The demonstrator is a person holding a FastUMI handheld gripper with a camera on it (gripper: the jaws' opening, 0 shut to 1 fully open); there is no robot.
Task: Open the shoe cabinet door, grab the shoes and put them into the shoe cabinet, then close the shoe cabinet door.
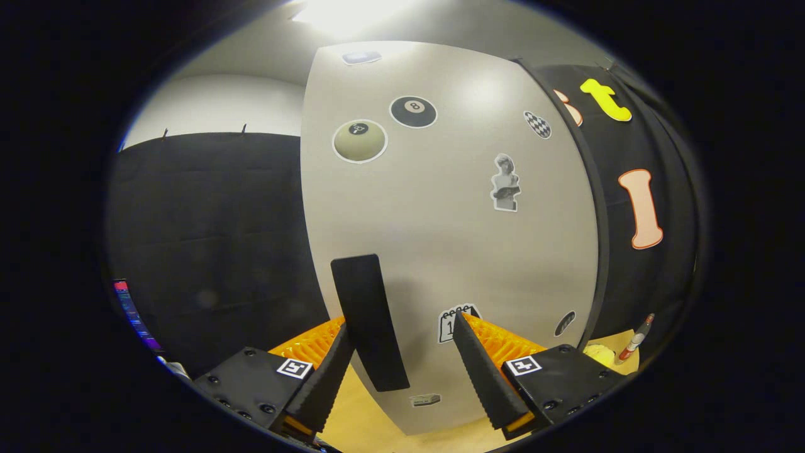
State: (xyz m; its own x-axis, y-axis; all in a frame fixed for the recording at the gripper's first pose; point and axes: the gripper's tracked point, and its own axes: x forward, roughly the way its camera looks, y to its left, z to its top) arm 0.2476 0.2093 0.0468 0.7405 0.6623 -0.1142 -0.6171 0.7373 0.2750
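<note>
Pale shoe cabinet door (stickered), upright, black handle between fingers

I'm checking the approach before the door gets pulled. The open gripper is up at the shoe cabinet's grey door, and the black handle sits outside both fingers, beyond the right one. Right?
Not quite. In the gripper view the black handle on the shoe cabinet's grey door sits between the fingers, close against the left one. The gripper is open, as you said.

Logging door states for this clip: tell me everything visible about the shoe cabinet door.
The shoe cabinet door is a pale grey, smooth, matte panel dotted with stickers. A flat black vertical handle sits near its lower left edge. The open tool straddles the handle; one finger lies against it, the other stands apart. Whether the door is shut cannot be told.
</note>
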